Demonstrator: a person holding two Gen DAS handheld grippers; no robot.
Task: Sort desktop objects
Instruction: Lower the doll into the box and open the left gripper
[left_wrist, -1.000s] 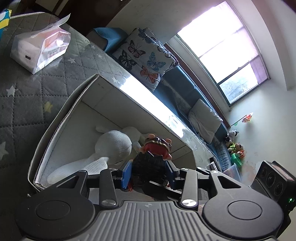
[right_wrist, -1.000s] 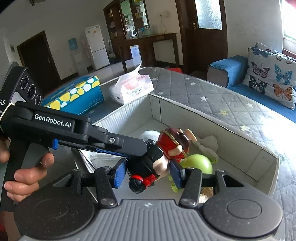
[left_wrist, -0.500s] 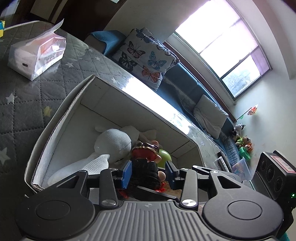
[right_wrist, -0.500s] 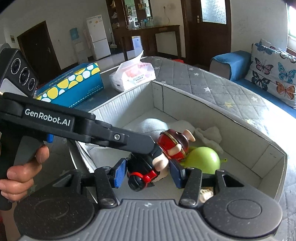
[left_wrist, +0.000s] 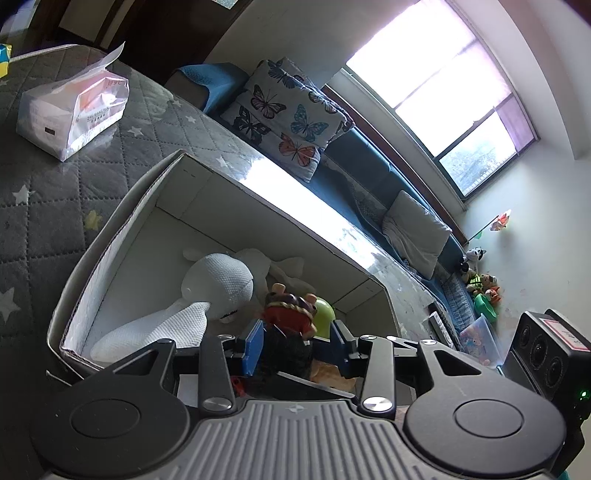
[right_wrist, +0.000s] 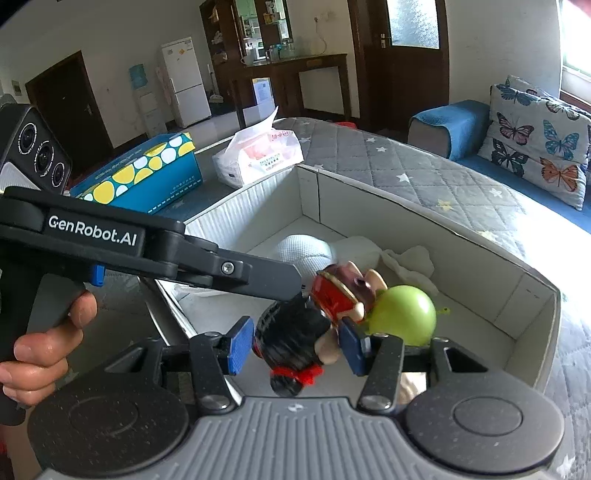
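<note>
Right wrist view alone: dotted blue box (right_wrist: 140, 175).

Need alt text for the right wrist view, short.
The right tongs grip a doll figurine with black hair and a red outfit over an open white cardboard box; the left tongs reach the doll from the left. The box holds a green ball and a white plush toy.

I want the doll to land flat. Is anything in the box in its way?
The green toy lies right beside the doll, the white plush behind both; the box floor on the doll's near side looks bare.
</note>
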